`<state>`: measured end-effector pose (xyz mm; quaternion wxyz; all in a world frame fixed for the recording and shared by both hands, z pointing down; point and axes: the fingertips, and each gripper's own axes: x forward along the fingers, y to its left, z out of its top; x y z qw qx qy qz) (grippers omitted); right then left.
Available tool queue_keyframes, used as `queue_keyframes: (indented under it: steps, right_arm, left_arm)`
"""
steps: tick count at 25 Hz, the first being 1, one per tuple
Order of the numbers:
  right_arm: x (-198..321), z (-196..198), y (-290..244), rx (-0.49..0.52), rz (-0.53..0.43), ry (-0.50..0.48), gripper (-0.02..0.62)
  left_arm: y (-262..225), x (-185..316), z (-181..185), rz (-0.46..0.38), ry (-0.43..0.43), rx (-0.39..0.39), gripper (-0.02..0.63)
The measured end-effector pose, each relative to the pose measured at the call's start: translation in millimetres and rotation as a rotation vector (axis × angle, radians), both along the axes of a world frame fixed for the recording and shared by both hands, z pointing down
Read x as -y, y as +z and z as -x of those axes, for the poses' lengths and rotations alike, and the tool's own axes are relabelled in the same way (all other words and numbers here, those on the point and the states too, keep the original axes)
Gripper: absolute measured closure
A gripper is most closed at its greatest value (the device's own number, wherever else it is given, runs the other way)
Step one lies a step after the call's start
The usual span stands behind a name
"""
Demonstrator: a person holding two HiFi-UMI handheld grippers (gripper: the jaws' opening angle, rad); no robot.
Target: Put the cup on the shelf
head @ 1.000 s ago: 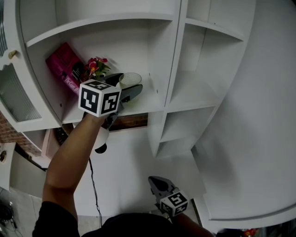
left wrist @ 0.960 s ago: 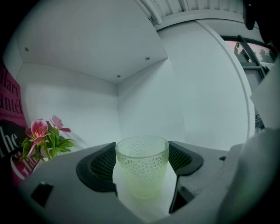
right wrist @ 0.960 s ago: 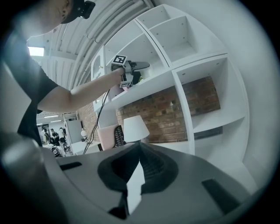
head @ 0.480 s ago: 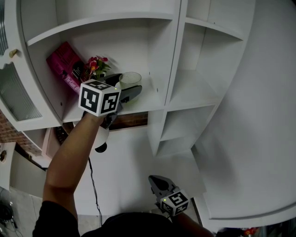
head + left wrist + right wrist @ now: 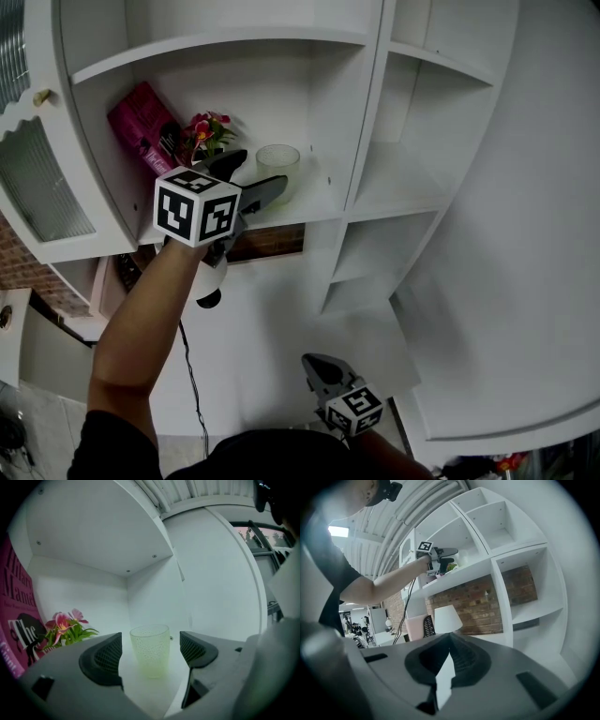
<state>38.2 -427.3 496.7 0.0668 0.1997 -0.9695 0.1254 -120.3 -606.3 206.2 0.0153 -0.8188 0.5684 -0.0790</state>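
The cup stands upright on the shelf, upper centre of the head view, near the flowers. The left gripper has its jaws spread, clear of the cup. The right gripper, bottom centre, is closed and empty.

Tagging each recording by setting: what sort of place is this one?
Likely a home-style living-room corner, perhaps staged inside a bigger workspace: a white shelf unit holds a pink book, flowers and a cup, and the right gripper view shows a brick wall and a table lamp.
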Motion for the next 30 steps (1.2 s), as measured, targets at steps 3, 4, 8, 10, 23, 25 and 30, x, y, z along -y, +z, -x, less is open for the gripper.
queue_keyframes:
  steps: [3,4,8,10,23,25,30]
  right_arm:
    - [-9,8,-2,-0.007,-0.005,0.001,0.591]
    - [-12,12,-3,-0.008,-0.006,0.000,0.591]
    - [-25,24,-7,-0.011,-0.019,0.002,0.591]
    - [-32,30,-6,-0.015,-0.017,0.006,0.591]
    - [-74,59,-10,-0.027,-0.032,0.024,0.591]
    - [-79,61,-10,-0.031,-0.033,0.033,0.591]
    - [-89,66,-8,-0.021,-0.032,0.039,0.591]
  left_arm:
    - [-4,-17,2,-0.018,0.020,-0.010,0.233]
    - [-4,-23,3,-0.023,0.026,-0.016,0.233]
    - [-3,-43,6,-0.035,0.045,-0.029,0.233]
    - [-1,-53,7,-0.035,0.059,-0.037,0.233]
    - [22,-128,9,-0.046,0.160,-0.108,0.238]
    - [33,-143,10,-0.040,0.170,-0.120,0.239]
    - [66,-175,13,-0.020,0.168,-0.160,0.308]
